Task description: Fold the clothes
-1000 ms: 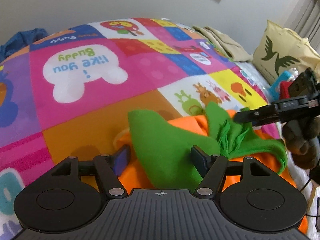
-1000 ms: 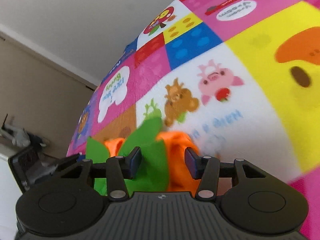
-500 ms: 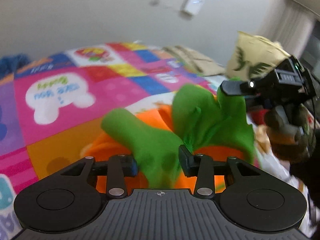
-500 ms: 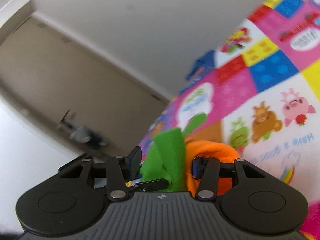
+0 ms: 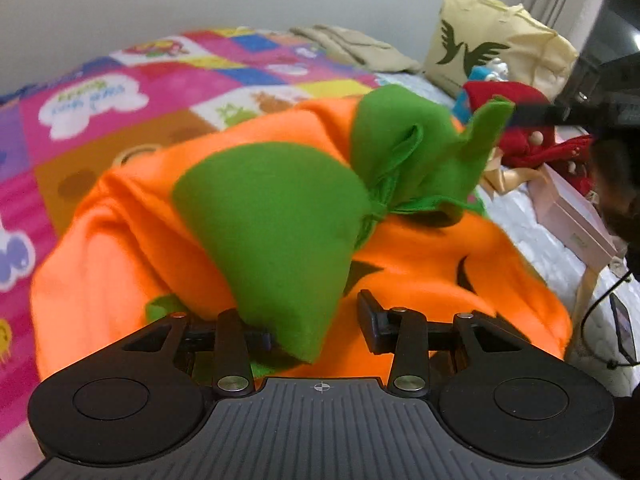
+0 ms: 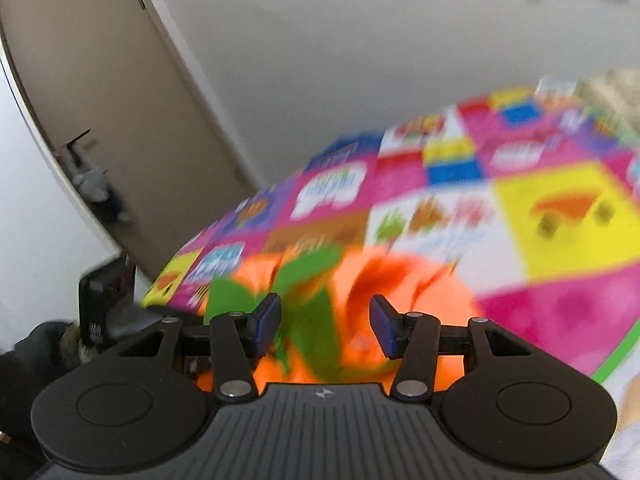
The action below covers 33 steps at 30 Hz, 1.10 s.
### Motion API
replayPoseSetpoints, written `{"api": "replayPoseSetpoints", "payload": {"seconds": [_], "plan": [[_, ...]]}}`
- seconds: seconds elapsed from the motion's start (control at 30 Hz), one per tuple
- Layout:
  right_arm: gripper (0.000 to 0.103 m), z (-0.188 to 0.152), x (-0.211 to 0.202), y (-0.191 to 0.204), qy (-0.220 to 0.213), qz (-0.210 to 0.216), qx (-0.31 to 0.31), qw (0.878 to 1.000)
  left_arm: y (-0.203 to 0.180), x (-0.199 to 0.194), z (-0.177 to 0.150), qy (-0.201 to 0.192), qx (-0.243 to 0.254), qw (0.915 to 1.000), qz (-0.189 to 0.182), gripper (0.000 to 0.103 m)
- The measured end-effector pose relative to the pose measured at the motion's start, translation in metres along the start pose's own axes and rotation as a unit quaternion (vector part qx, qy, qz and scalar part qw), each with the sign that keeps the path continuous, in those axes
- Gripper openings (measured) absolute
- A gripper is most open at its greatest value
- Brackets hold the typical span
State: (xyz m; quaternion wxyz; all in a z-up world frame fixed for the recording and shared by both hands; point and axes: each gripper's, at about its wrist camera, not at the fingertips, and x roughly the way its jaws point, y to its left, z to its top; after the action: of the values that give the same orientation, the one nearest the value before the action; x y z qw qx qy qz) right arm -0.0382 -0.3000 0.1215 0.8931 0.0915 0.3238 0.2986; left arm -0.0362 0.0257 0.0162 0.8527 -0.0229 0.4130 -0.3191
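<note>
Nearest the left wrist camera, the left gripper [image 5: 316, 330] is showing its fingers [image 5: 370, 320] spread apart. A green flap [image 5: 276, 236] of the orange pumpkin costume [image 5: 420, 276] is hanging down between them; the left finger is hidden behind the cloth, so whether any pinch remains cannot be told for certain. A second ago these fingers were wider apart over a low heap, and half a second ago they were drawn in around the green cloth; now they are parted again.

The costume is now filling the middle of the view, its orange body opened out and black face markings [image 5: 464, 272] showing, where earlier it was lying bunched on the patchwork bedspread [image 5: 120, 92]. Further right, the right gripper [image 5: 532, 114] is meeting the far green leaf tip [image 5: 490, 114], which is standing up rather than drooping.

In the right wrist view, heavily blurred by motion, the right gripper [image 6: 326, 326] is showing its fingers [image 6: 384, 330] parted with green and orange cloth between them; a grip on the cloth is likely but cannot be confirmed.

Beyond the garment, the bedspread is reaching to the far wall, with beige folded clothes [image 5: 352, 46] and a cream bag [image 5: 496, 52] at the far right.

Judgement: the garment is being raised and shaken open off the bed, a step preparing it to be laid flat; folding proper is not yet begun.
</note>
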Motion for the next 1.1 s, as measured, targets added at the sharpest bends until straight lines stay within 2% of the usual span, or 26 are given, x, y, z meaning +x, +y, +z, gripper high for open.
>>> {"api": "replayPoseSetpoints", "payload": {"seconds": [0.1, 0.17, 0.27, 0.33, 0.4, 0.5, 0.57, 0.63, 0.73, 0.77, 0.87, 0.97, 1.0, 1.03, 1.1], "plan": [[0.049, 0.021, 0.017, 0.016, -0.041, -0.007, -0.037, 0.998, 0.0, 0.003, 0.003, 0.003, -0.001, 1.0, 0.004, 0.043], [0.049, 0.025, 0.05, 0.019, -0.031, 0.001, -0.049, 0.998, -0.001, 0.002, 0.003, 0.008, 0.003, 0.9999, 0.009, 0.043], [0.049, 0.001, 0.115, 0.019, 0.059, -0.039, -0.081, 0.994, -0.002, -0.016, 0.004, 0.001, 0.001, 0.9998, 0.019, 0.044], [0.049, -0.037, 0.143, 0.021, 0.106, -0.076, -0.135, 0.982, 0.0, -0.041, 0.008, -0.023, -0.006, 0.9995, 0.022, 0.046], [0.051, -0.063, 0.145, 0.027, 0.08, -0.086, -0.179, 0.977, 0.004, -0.064, 0.018, -0.061, -0.016, 0.9978, 0.019, 0.052], [0.052, -0.062, 0.14, 0.029, 0.075, -0.087, -0.18, 0.977, 0.007, -0.077, 0.037, -0.105, -0.02, 0.9942, 0.006, 0.052], [0.052, -0.057, 0.136, 0.029, 0.079, -0.085, -0.175, 0.978, 0.005, -0.06, 0.044, -0.094, -0.016, 0.9954, -0.006, 0.051], [0.053, -0.054, 0.12, 0.032, 0.074, -0.078, -0.177, 0.978, 0.003, -0.032, 0.041, -0.057, -0.012, 0.9982, -0.011, 0.05], [0.073, -0.043, 0.091, 0.036, 0.042, -0.066, -0.161, 0.984, 0.008, 0.003, 0.025, -0.006, -0.019, 0.9998, 0.005, 0.05], [0.073, -0.037, 0.085, 0.036, 0.029, -0.065, -0.156, 0.985, 0.013, 0.01, 0.018, -0.001, -0.028, 0.9996, 0.005, 0.051], [0.073, -0.028, 0.084, 0.035, 0.016, -0.059, -0.144, 0.988, 0.015, 0.008, 0.015, -0.001, -0.038, 0.9993, -0.001, 0.052], [0.068, -0.042, 0.117, 0.03, 0.067, -0.072, -0.15, 0.984, 0.016, -0.005, 0.018, 0.005, -0.044, 0.999, 0.007, 0.053], [0.067, -0.051, 0.13, 0.028, 0.091, -0.085, -0.157, 0.98, 0.017, -0.013, 0.019, -0.003, -0.046, 0.9989, 0.01, 0.055], [0.067, -0.058, 0.136, 0.026, 0.096, -0.09, -0.163, 0.978, 0.02, -0.025, 0.021, -0.017, -0.049, 0.9986, 0.013, 0.058], [0.069, -0.068, 0.138, 0.026, 0.087, -0.09, -0.176, 0.977, 0.027, -0.046, 0.029, -0.05, -0.056, 0.9968, 0.029, 0.067]]}}
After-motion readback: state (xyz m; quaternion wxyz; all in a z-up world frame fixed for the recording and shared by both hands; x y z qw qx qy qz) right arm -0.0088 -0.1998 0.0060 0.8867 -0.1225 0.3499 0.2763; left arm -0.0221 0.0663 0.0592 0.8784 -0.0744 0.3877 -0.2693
